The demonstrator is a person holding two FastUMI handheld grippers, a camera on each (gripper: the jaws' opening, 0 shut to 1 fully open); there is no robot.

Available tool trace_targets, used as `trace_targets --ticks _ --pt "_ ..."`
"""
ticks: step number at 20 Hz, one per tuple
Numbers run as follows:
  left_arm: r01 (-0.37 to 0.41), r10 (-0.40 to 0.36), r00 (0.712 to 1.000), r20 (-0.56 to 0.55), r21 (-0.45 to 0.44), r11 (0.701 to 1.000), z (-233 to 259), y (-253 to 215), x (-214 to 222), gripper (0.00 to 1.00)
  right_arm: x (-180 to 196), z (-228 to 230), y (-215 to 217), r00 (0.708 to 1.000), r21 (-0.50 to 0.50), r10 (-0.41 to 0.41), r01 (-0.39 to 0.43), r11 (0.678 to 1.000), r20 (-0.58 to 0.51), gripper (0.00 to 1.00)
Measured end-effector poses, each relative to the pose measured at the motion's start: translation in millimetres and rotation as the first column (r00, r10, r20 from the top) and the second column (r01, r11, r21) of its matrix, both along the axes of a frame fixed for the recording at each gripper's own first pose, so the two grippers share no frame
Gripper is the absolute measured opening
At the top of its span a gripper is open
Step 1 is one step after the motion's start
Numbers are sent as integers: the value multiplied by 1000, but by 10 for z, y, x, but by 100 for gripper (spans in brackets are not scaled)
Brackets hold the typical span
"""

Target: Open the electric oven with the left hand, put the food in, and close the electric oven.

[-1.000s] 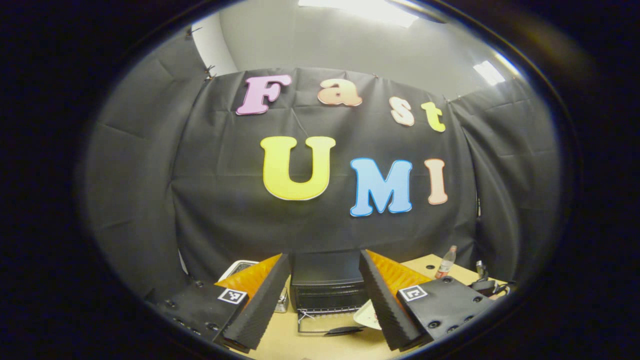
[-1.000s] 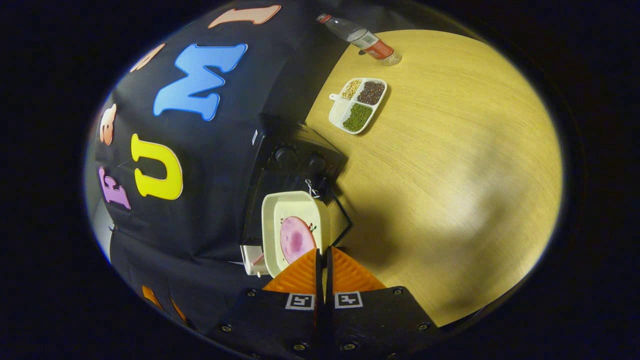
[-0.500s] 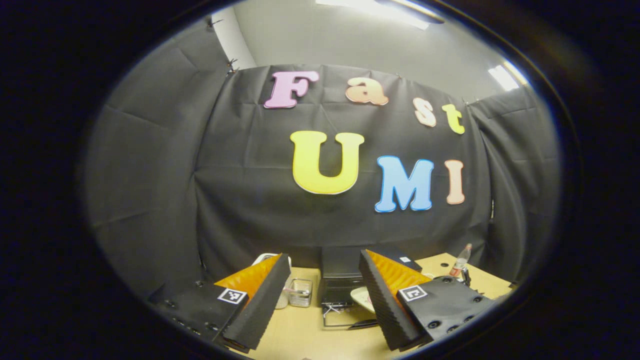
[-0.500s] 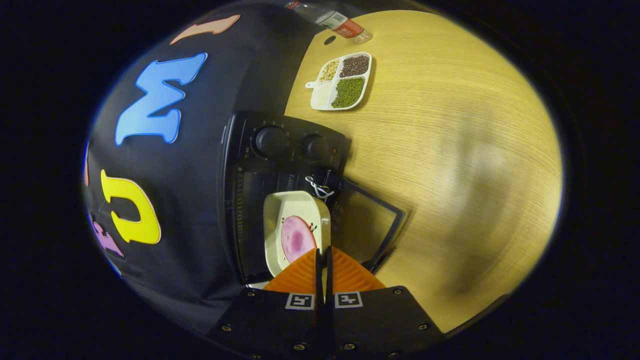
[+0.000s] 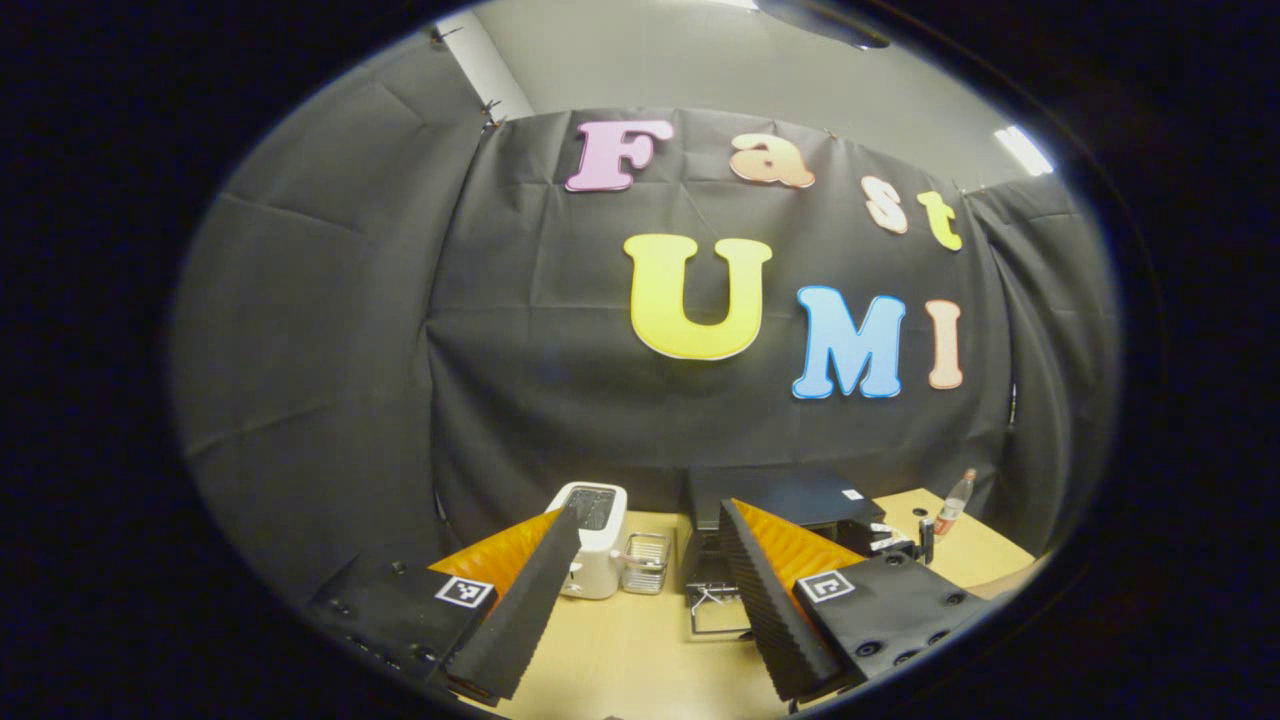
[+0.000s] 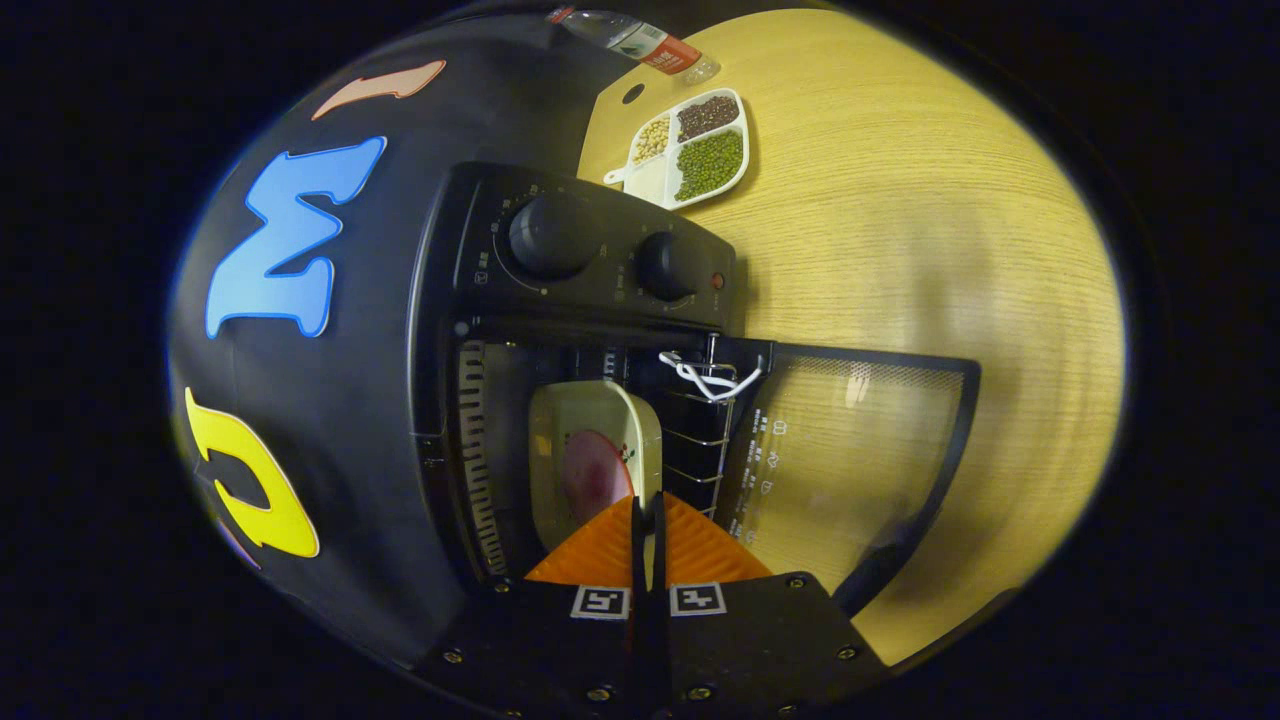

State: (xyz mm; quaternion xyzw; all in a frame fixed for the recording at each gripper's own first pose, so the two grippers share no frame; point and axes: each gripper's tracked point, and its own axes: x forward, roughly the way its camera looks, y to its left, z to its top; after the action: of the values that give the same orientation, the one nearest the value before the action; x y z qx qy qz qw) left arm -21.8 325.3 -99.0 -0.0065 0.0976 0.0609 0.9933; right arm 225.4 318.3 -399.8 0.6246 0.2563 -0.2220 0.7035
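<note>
In the right gripper view the black electric oven [image 6: 590, 260] has its glass door [image 6: 850, 450] folded down flat on the table. A cream dish [image 6: 590, 420] carrying a round pink piece of food [image 6: 590, 475] sits inside the oven cavity over the wire rack. My right gripper [image 6: 645, 505] is shut on the dish's near rim. In the left gripper view my left gripper [image 5: 650, 512] hangs open and holds nothing, well back from the oven [image 5: 780, 495]. The lowered door [image 5: 720, 612] shows between its fingers.
A white divided tray [image 6: 695, 150] of beans and a plastic bottle [image 6: 630, 40] lie beyond the oven on the wooden table [image 6: 900, 250]. Left of the oven stand a white toaster [image 5: 595, 540] and a small wire holder [image 5: 645, 572]. The bottle [image 5: 955, 498] stands at the far right.
My right gripper has carried the dish forward from in front of the oven into its cavity. My left gripper has drawn back and swung left, bringing the toaster into sight.
</note>
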Motion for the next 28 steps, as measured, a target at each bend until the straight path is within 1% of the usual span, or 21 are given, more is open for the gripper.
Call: trace_targets --ticks 2,4,5,6,9,10,13,14,15,16,17,18,19,20,21,22,24,25,26,27,28 --pt "-12 12 1000 -13 7 1000 -49 84 1 95 114 -54 56 999 21 -41 41 999 -1 0" --pt "-23 23 999 -22 5 1000 -74 128 2 99 222 -69 107 998 21 -64 63 998 8 1" --pt "-28 28 999 -24 5 1000 -79 149 18 99 275 -81 140 998 24 -67 67 997 13 1" --pt "-33 33 999 -26 4 999 -75 180 23 94 325 -90 180 998 32 -68 67 997 17 1" --pt "-38 38 999 -23 -6 999 -70 184 66 95 420 -107 224 998 26 -63 62 998 30 1" --pt "-36 35 999 -24 -9 999 -75 170 86 92 429 -113 216 997 25 -70 69 997 29 1" --pt "-21 21 1000 -21 -12 1000 -62 74 129 95 391 -41 199 995 40 -65 62 997 70 5" --pt "-13 13 1000 -18 -10 1000 -55 30 147 95 371 5 187 995 36 -52 49 998 91 6" --pt "-5 5 1000 -17 -8 1000 -58 -30 162 95 326 50 161 994 16 -31 30 999 104 11" --pt "4 -4 1000 -16 -9 1000 -53 -97 175 98 281 93 139 994 3 0 -1 1000 109 15" --pt "13 -14 1000 -13 -11 1000 -52 -170 185 98 261 197 145 989 -2 37 -37 999 141 21" --pt "23 -23 1000 -12 -14 1000 -49 -235 199 98 177 241 141 987 -26 88 -85 996 134 25" --pt "34 -35 999 -10 -19 999 -50 -321 220 95 80 258 117 984 -55 132 -127 990 118 31" --pt "46 -46 999 -11 -26 999 -59 -404 239 98 -7 284 86 978 -88 180 -171 981 103 31" --pt "60 -60 998 -11 -32 998 -72 -510 264 95 -115 334 33 970 -128 225 -212 969 90 37" --pt "72 -73 997 -5 -35 997 -52 -592 284 95 -210 405 -42 958 -178 273 -254 951 89 37" --pt "99 -99 995 -2 -41 994 -58 -780 333 95 -412 594 -243 923 -314 378 -340 887 68 37" --pt "112 -112 994 3 -42 993 -43 -876 368 95 -500 731 -394 907 -399 417 -362 842 57 37" --pt "125 -125 992 9 -43 991 -19 -965 386 91 -589 890 -545 889 -485 454 -377 789 48 37" --pt "139 -138 990 14 -45 989 -2 -1057 408 95 -706 1095 -682 871 -568 489 -382 729 41 37" --pt "154 -154 988 20 -49 987 18 -1158 428 95 -792 1316 -808 851 -645 523 -379 664 38 37"
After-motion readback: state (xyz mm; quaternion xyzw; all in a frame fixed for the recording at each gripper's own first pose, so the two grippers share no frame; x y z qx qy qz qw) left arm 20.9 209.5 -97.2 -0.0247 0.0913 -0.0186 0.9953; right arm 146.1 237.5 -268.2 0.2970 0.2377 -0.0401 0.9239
